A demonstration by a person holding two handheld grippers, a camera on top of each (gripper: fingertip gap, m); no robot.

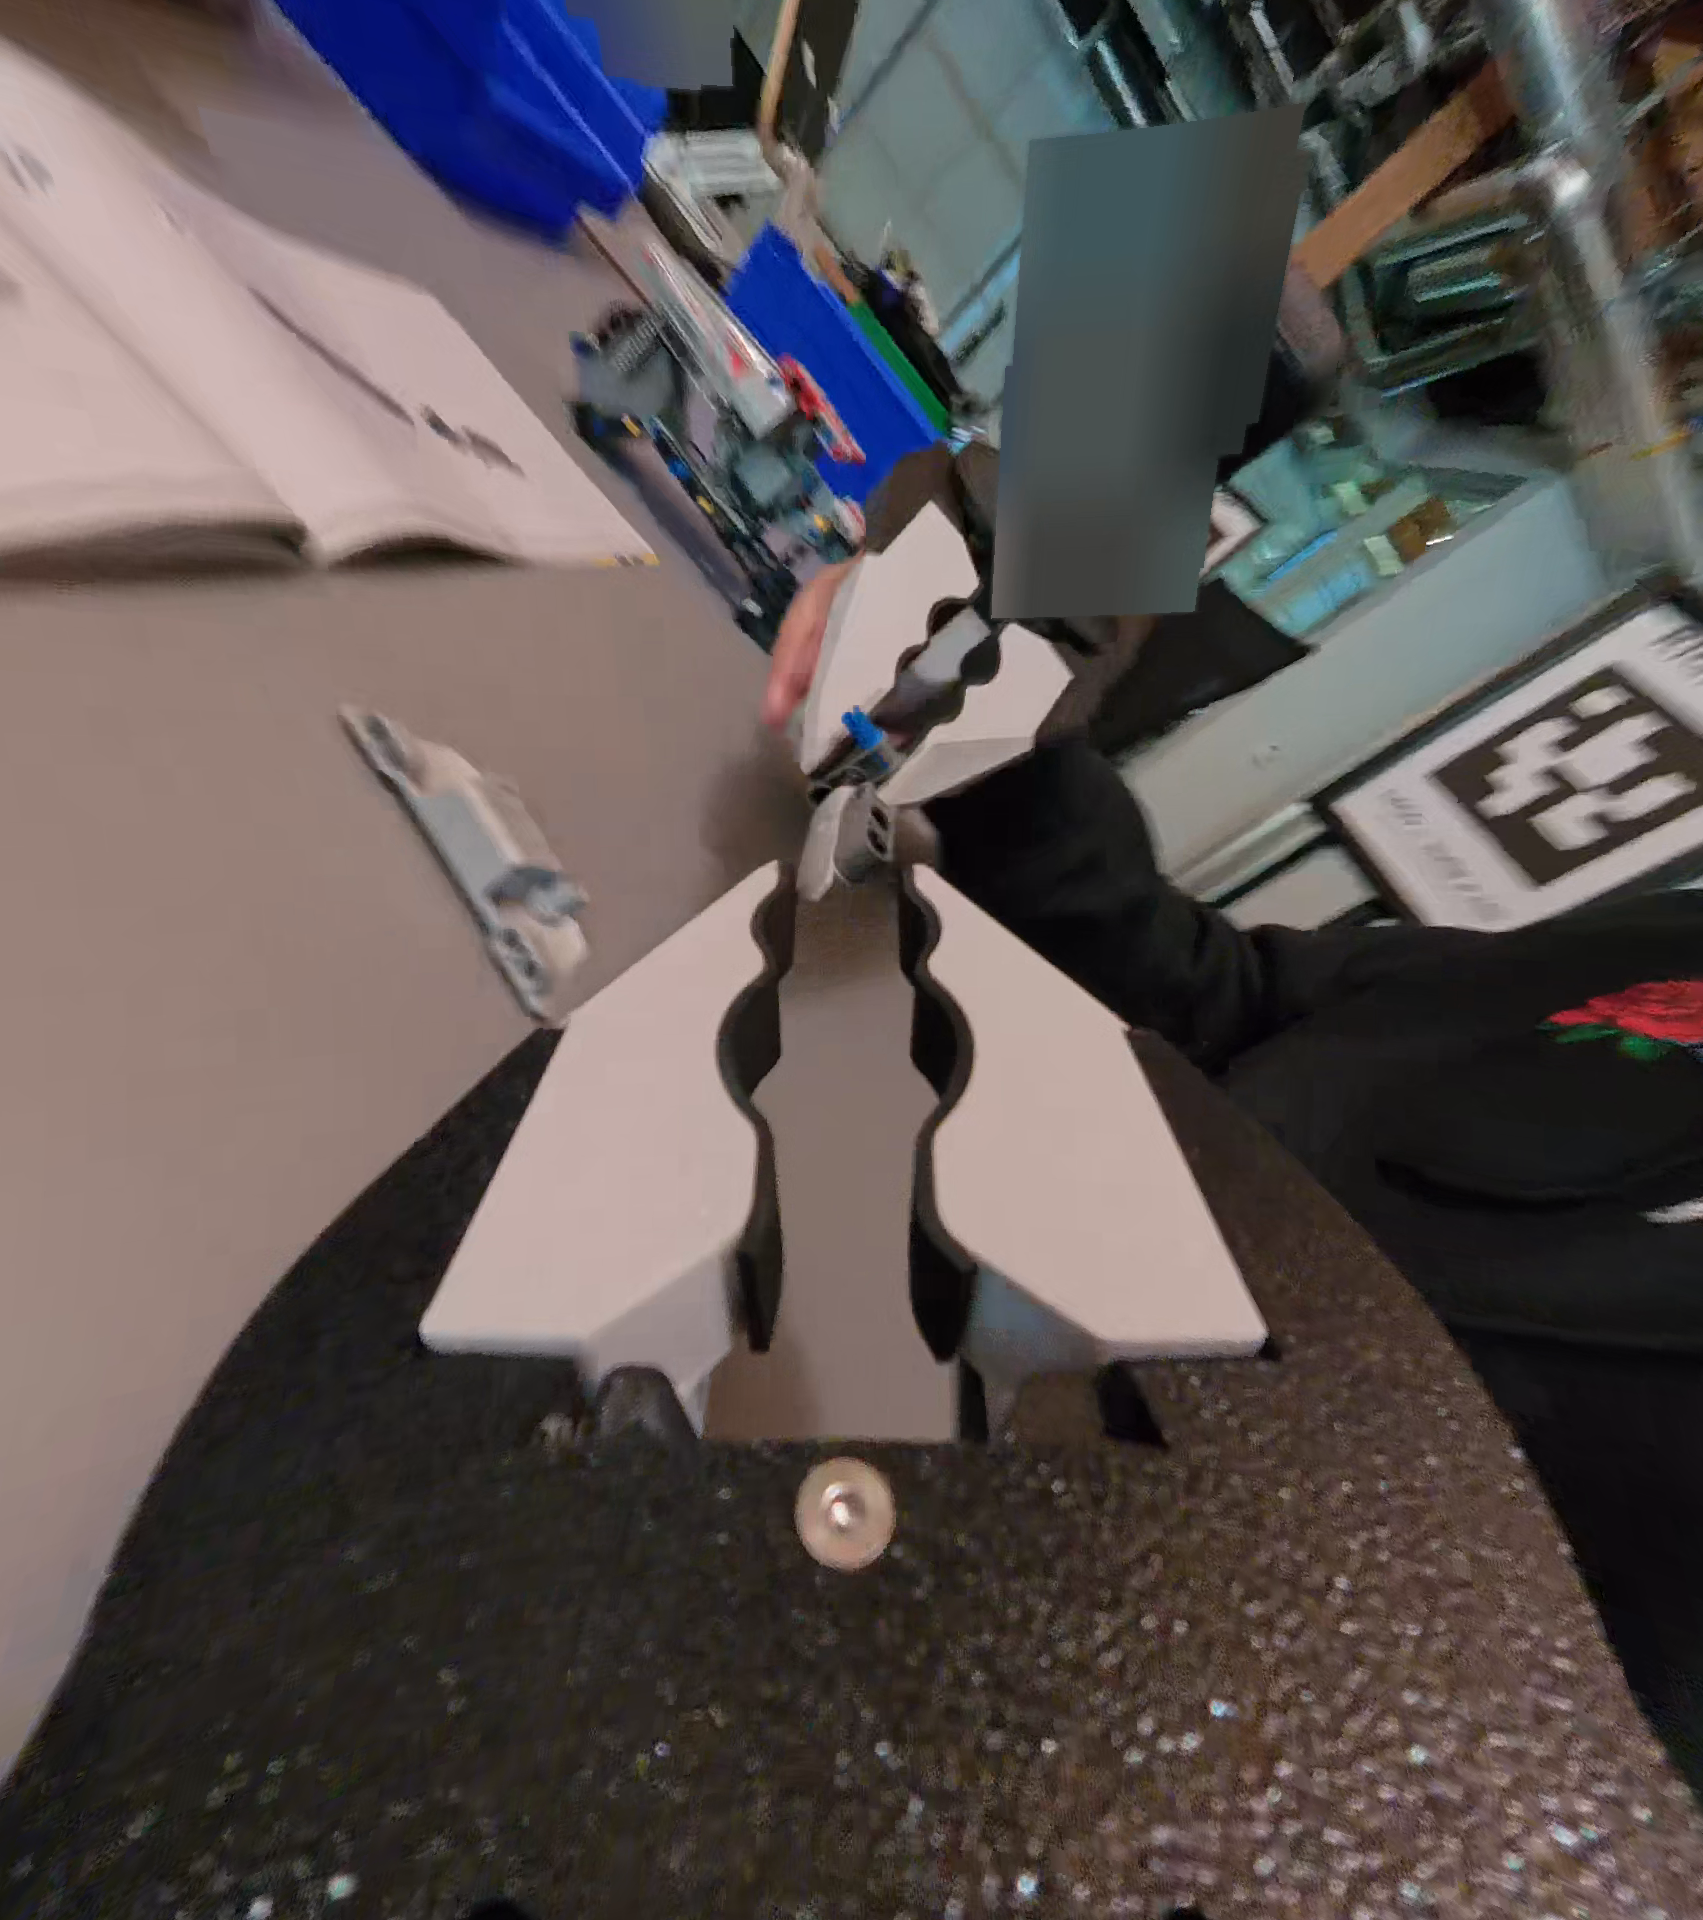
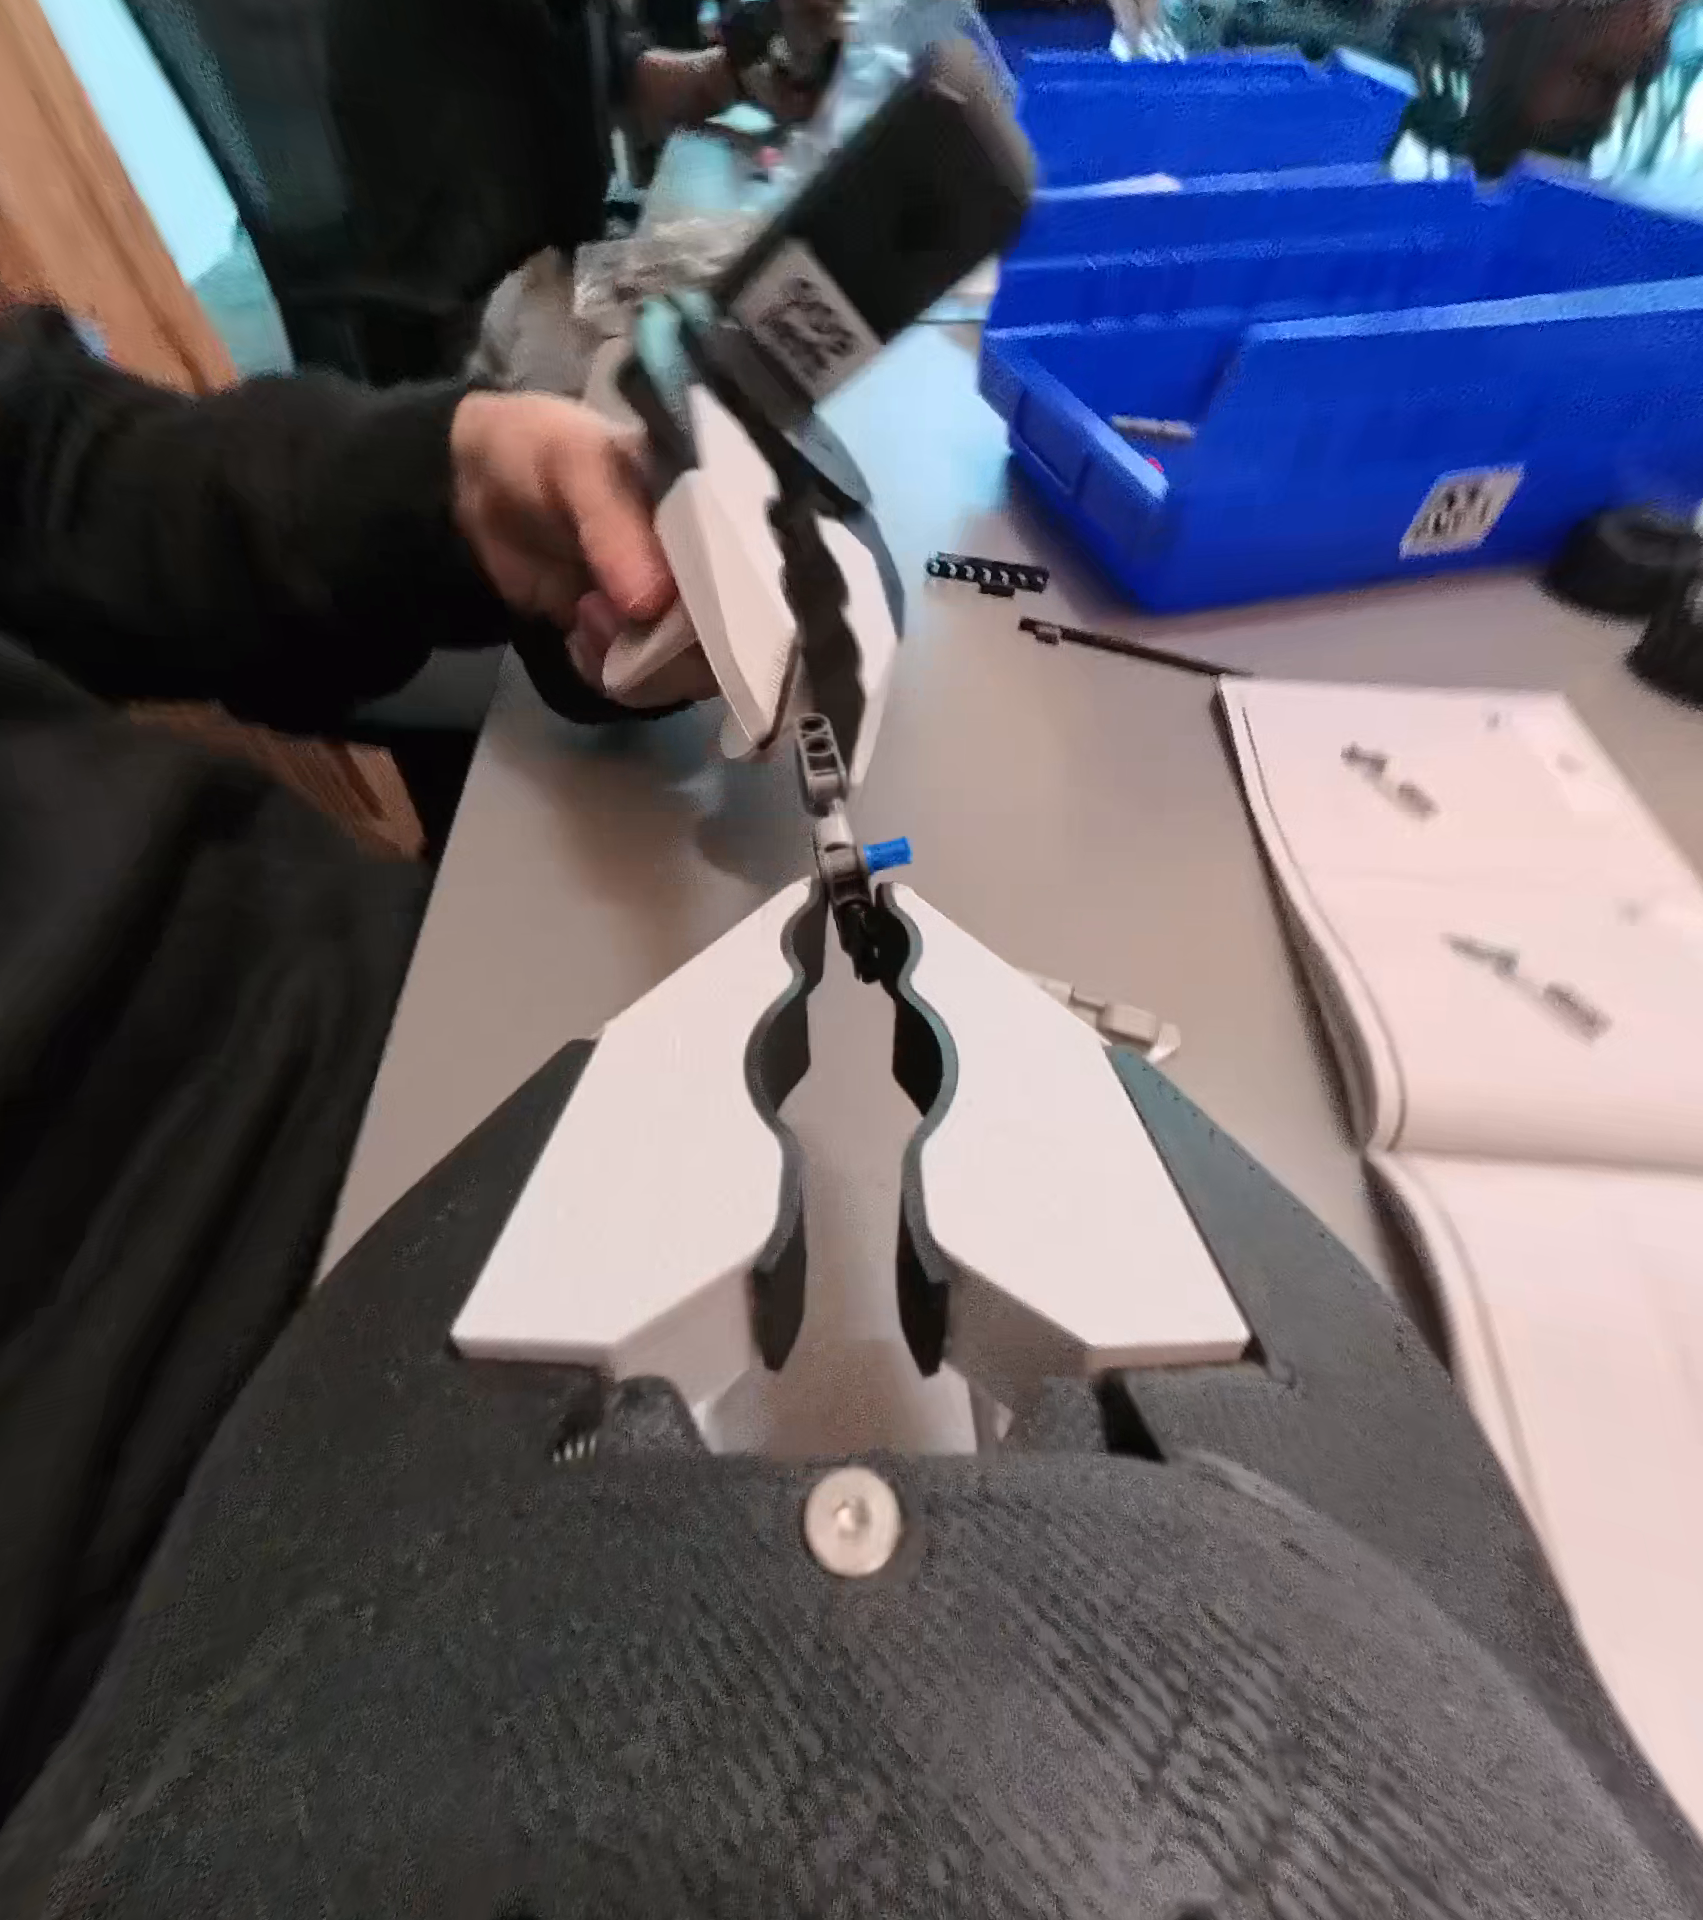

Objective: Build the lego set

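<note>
My right gripper (image 2: 847, 899) is shut on the dark end of a small lego assembly (image 2: 839, 852) that has a blue pin (image 2: 891, 852) sticking out to the right. It is held above the grey table (image 2: 1034, 790). My left gripper (image 1: 849, 878) pinches the grey connector (image 1: 852, 840) at the assembly's other end with its fingertips. In the right wrist view the left gripper (image 2: 805, 727) comes in from above, held by a hand (image 2: 556, 509). In the left wrist view the right gripper (image 1: 857, 758) faces mine, with the blue pin (image 1: 857, 722) showing.
A grey lego sub-assembly (image 1: 473, 842) lies on the table. An open instruction booklet (image 2: 1553, 935) lies to the right. Blue bins (image 2: 1346, 395), a black beam (image 2: 987, 574), a black axle (image 2: 1127, 649) and black wheels (image 2: 1657, 582) are farther back. The table edge (image 2: 431, 935) runs along the left. Left and right tips are no more than a few centimetres apart.
</note>
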